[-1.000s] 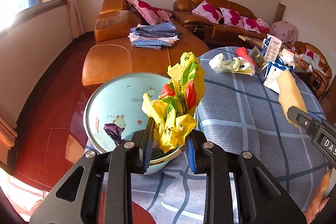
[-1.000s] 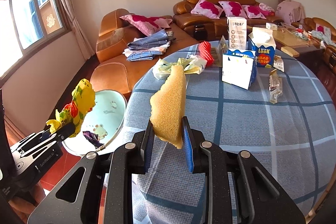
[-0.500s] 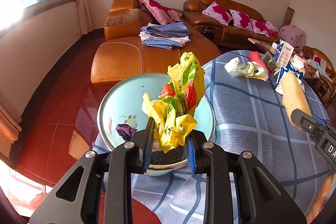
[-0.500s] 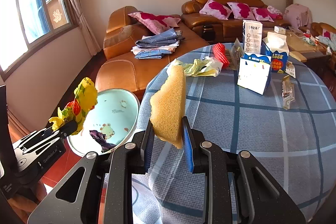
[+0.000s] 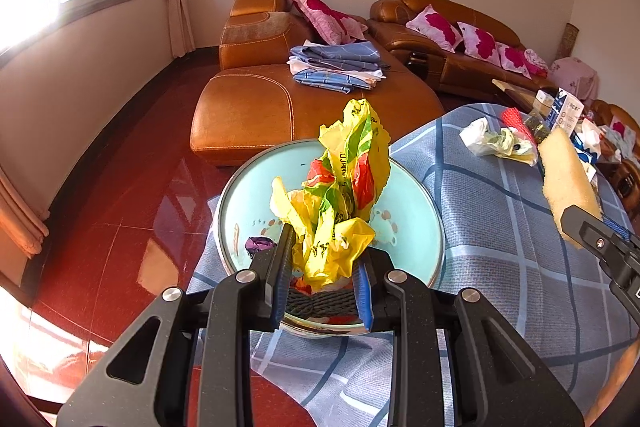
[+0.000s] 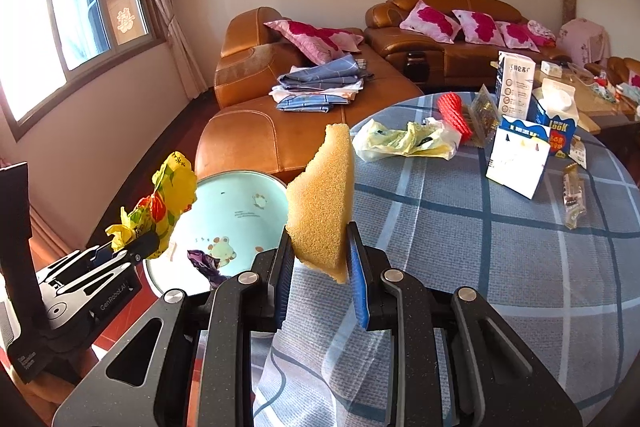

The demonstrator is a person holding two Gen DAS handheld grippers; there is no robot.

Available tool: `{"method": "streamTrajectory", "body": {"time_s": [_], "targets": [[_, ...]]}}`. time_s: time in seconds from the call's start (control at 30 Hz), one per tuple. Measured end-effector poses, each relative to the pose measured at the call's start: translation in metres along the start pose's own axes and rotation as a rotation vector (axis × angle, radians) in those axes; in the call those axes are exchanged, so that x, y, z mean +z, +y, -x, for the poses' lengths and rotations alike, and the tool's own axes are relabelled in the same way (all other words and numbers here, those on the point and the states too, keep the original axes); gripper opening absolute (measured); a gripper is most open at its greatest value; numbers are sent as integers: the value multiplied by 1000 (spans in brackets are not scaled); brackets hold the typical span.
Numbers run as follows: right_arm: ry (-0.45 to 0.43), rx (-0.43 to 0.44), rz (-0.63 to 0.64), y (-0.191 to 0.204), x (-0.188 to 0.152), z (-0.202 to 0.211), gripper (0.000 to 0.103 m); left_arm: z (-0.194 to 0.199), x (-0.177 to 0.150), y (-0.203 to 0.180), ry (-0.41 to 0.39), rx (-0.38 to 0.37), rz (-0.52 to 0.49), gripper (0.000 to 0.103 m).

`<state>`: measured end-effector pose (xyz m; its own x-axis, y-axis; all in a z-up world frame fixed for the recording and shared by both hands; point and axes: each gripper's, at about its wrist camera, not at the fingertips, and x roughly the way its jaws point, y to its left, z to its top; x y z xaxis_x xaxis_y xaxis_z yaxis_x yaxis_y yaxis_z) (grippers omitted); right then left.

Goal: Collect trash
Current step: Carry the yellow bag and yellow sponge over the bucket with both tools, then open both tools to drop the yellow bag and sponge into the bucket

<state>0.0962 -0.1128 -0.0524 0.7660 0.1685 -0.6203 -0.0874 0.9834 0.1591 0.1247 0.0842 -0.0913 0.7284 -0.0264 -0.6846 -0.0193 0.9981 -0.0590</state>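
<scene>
Left wrist view: the left gripper (image 5: 322,267) is clamped on a crumpled yellow plastic bag (image 5: 340,207), held upright directly over the pale blue basin (image 5: 420,203) that sits at the near left edge of the desk (image 5: 500,267). That placement suits a drop, since the basin seems to serve as the trash bin; a purple wrapper (image 5: 258,245) already lies inside it. At the right edge of the view the yellow sponge (image 5: 568,183) shows in the other gripper.

Right wrist view: the right gripper (image 6: 318,267) pinches the sponge (image 6: 322,215) on edge, above the desk's left edge (image 6: 440,247) just beside the basin (image 6: 240,203), likely waiting its turn. More trash remains toward the far edge: a crumpled white bag (image 6: 404,141), a red mesh sleeve (image 6: 454,115) and a clear wrapper (image 6: 572,195) at the right.
</scene>
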Motion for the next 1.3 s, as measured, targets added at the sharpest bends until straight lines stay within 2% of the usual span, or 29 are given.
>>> {"method": "streamTrajectory", "body": {"time_s": [0.73,1.03,1.3], "targets": [[61,26,86,40,5,-49,26,-37,3,27,69,62,59,27],[115,32,124,57,5,-79,26,-54,6,29,100,69,62,27],[198,82,127,63,3,-107,27,-63,5,32,123,78,71,27]]}}
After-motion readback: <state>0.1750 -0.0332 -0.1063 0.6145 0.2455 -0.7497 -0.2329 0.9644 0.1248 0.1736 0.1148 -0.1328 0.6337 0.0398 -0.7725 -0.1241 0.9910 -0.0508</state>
